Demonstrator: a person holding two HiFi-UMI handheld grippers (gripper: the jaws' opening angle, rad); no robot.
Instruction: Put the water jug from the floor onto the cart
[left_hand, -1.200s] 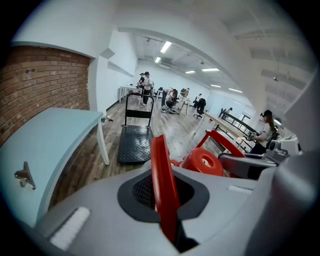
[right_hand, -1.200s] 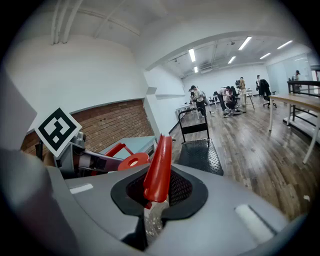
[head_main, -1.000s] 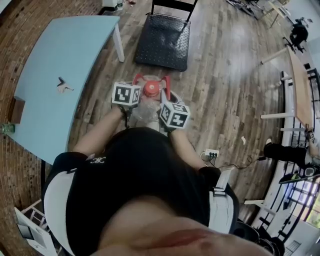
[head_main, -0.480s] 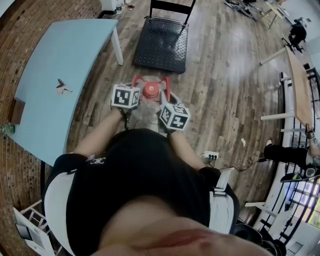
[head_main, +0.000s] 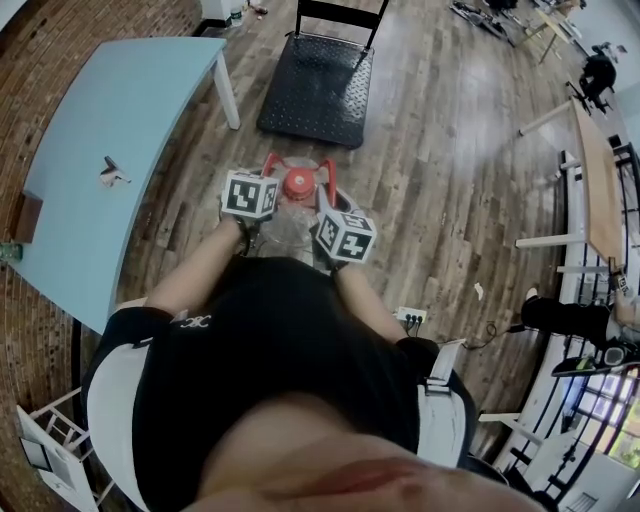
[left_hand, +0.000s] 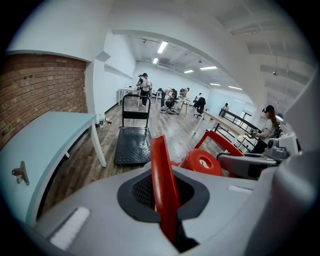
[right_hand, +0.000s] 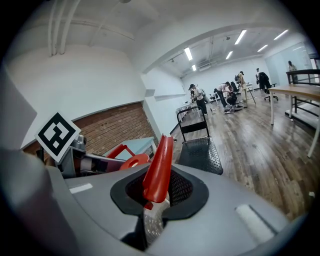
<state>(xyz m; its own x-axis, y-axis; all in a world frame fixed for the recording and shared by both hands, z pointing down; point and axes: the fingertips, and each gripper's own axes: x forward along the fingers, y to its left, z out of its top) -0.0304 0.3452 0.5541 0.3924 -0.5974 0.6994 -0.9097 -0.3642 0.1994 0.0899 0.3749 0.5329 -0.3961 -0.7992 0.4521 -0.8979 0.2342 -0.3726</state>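
The clear plastic water jug (head_main: 290, 226) stands upright with its round red cap (head_main: 298, 182) on top and its long axis vertical, just short of the near edge of the black studded-metal cart (head_main: 318, 85). The left gripper (left_hand: 165, 202) and the right gripper (right_hand: 156, 192) each pinch one of its smooth red handles (left_hand: 161, 162).

Black top (head_main: 270, 340) with white sleeve panels (head_main: 112, 400) and a small white logo (head_main: 190, 320) — left gripper (left_hand: 164, 190) and right gripper (right_hand: 156, 192) are grey-shelled, each topped by a black-and-white marker cube (head_main: 250, 195).
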